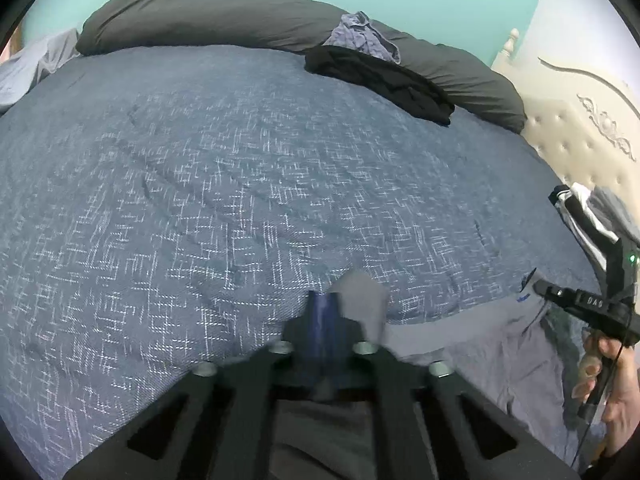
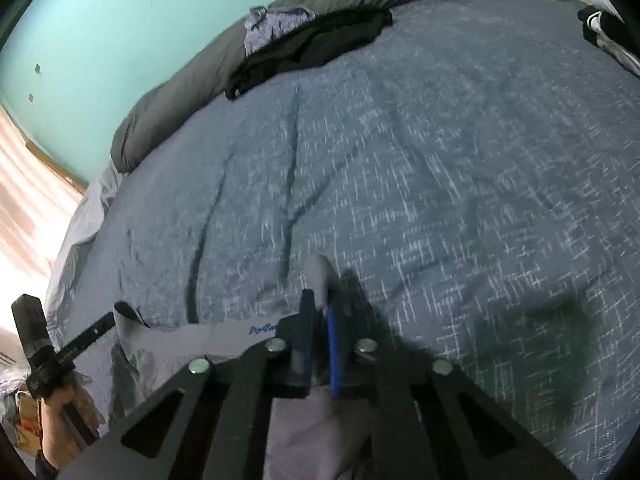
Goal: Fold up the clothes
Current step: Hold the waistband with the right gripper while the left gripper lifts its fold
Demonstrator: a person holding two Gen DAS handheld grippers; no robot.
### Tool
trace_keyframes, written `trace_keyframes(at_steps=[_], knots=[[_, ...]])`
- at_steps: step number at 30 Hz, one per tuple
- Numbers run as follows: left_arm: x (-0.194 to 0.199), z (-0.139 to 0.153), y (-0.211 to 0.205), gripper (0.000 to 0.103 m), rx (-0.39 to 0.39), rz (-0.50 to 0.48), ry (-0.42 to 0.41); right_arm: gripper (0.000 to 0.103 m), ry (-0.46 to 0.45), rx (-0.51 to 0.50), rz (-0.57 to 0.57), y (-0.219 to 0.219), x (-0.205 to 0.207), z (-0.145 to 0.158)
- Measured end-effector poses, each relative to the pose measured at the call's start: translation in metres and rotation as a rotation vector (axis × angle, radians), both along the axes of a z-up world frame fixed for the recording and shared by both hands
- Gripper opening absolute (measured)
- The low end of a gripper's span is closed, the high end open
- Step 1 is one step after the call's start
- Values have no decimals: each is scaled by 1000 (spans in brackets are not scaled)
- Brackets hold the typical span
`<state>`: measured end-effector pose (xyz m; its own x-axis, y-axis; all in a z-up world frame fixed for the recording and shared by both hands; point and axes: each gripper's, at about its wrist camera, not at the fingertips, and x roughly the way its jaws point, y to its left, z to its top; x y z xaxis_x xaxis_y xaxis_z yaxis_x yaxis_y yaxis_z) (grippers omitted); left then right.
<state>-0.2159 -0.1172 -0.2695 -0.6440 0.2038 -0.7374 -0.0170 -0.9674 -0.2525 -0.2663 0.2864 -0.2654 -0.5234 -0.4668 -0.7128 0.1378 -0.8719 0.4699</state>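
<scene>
Grey garment (image 2: pixel 180 344): stretched along near edge of bed, one corner pinched in each gripper.
Left gripper (image 1: pixel 340 312): fingers clamped on grey cloth.
Right gripper (image 2: pixel 320 312): fingers clamped likewise.
Blue bedspread (image 1: pixel 200 180): open ahead.
Black clothes (image 1: pixel 384 80): heaped far off, against dark pillow (image 1: pixel 192 16).
</scene>
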Motion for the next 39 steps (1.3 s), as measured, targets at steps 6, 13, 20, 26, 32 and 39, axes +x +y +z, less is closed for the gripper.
trace_keyframes(at_steps=[6, 13, 20, 26, 32, 39], knots=[[8, 23, -7, 0, -18, 57, 92, 2, 131, -41, -23, 2, 5, 29], [-1, 16, -10, 0, 41, 42, 51, 2, 128, -69, -29, 2, -4, 29], [-13, 0, 4, 38, 61, -12, -11, 2, 114, -71, -18, 2, -6, 25], [-19, -16, 10, 38, 58, -40, -67, 2, 102, -80, -16, 4, -8, 22], [-16, -12, 5, 3, 28, -16, -52, 2, 118, -78, -2, 1, -4, 26], [-7, 31, -4, 3, -4, 40, 87, 2, 177, -111, -7, 0, -5, 42]])
